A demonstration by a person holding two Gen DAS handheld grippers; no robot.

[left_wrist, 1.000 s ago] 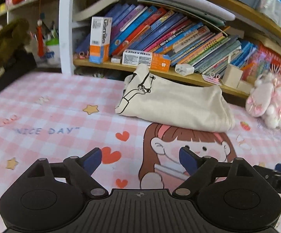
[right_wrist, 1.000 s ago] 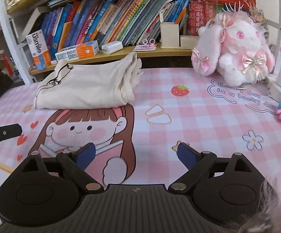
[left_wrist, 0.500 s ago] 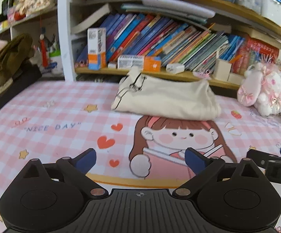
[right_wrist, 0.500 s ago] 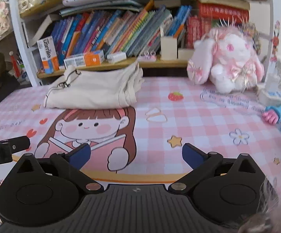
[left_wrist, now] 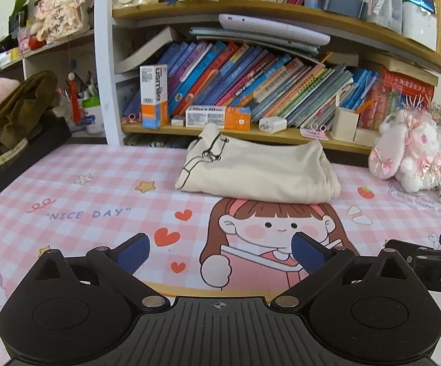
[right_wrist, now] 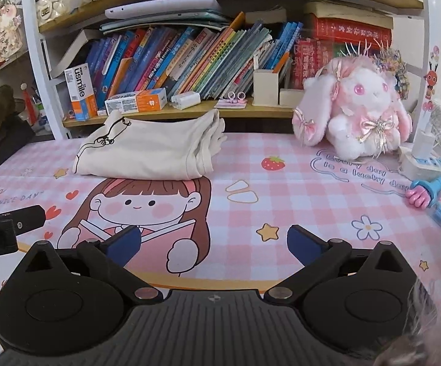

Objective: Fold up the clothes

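Left wrist view shows the cream cotton garment with a black line drawing (left_wrist: pixel 257 172), folded into a thick soft bundle, lying at the back of the surface just in front of the lower wooden bookshelf (left_wrist: pixel 251 132). I judge it light, limp and not slippery, with nothing fragile about it; its stacked layers would slide apart if I pinched only the top one. The layered edge on its right end (right_wrist: pixel 209 143) looks the best place to take hold, gripping all the layers together.

My left gripper (left_wrist: pixel 220 251) has just been opening; its jaws stand wide with nothing between them. My right gripper (right_wrist: pixel 214 242) likewise has just been opening and holds nothing. Both are well apart from the garment.

The pink checked cartoon mat (right_wrist: pixel 296 210) covers the surface. A pink and white plush rabbit (right_wrist: pixel 354 113) sits at the right, with leaning books above.
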